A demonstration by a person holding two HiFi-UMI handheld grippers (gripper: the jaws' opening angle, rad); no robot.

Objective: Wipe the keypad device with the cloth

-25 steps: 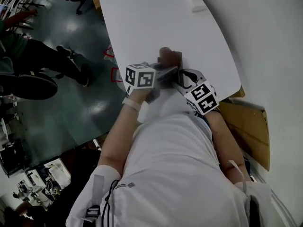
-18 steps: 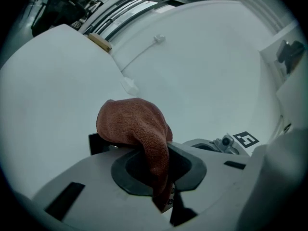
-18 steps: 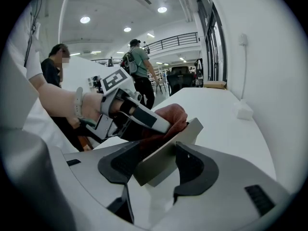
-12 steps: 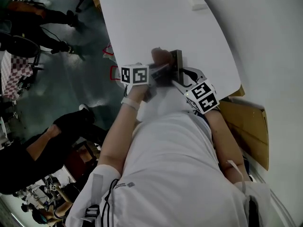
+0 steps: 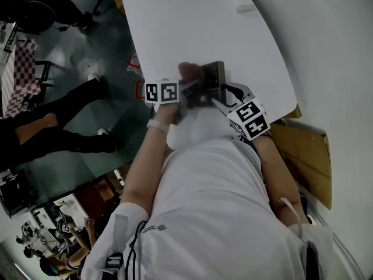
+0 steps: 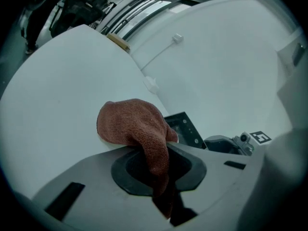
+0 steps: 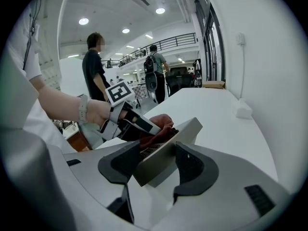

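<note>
The grey keypad device [image 7: 166,150] is held tilted above the white table, with my right gripper [image 7: 161,165] shut on its near edge. In the head view the device [image 5: 213,74] shows just past the right gripper [image 5: 224,101]. A reddish-brown cloth [image 6: 137,126] is bunched in my left gripper [image 6: 159,170], whose jaws are shut on its hanging end. The cloth [image 7: 156,126] presses against the device's key face; the cloth [image 5: 189,72] is also visible from above. The left gripper [image 5: 183,92] sits to the left of the device [image 6: 185,131].
The white table [image 5: 192,28] reaches ahead, with a small white block [image 5: 243,3] at its far end by the wall. A brown cardboard piece [image 5: 303,153] lies to the right. People stand on the dark floor [image 5: 76,98] at left.
The left gripper and cloth have slid leftward across the device's face. The right gripper keeps the device almost still. People in the background have moved.
</note>
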